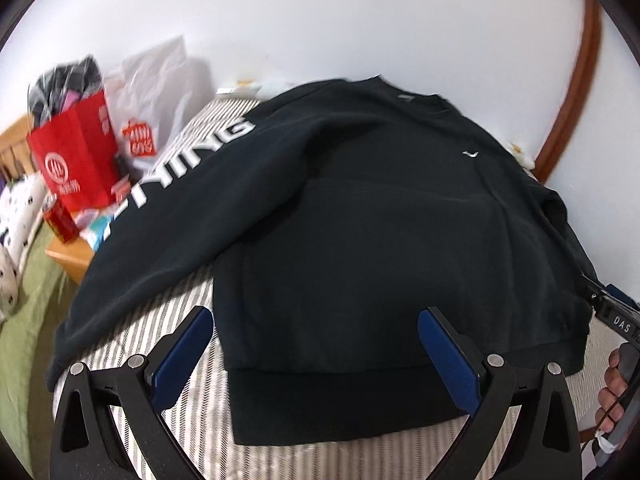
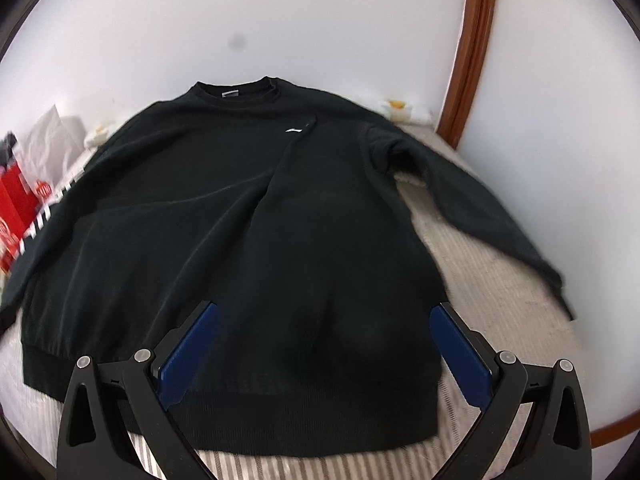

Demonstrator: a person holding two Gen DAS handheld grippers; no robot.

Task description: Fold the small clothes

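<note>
On striped bed point(image 2: 500, 288): black sweatshirt point(image 2: 248, 220) spread flat; both hand-held grippers point(image 1: 316, 324) point(image 2: 326, 320) apart above hem; red bag point(image 1: 72, 160) left.

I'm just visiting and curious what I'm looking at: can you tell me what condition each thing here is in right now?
Sweatshirt: spread flat, front up, unfolded, a few creases.
Lettered sleeve: stretched out to the side.
Plain sleeve: stretched out to the side.
Left gripper: open, holding nothing, over the hem.
Right gripper: open, holding nothing, over the hem.
Red bag: upright, stuffed full.
</note>
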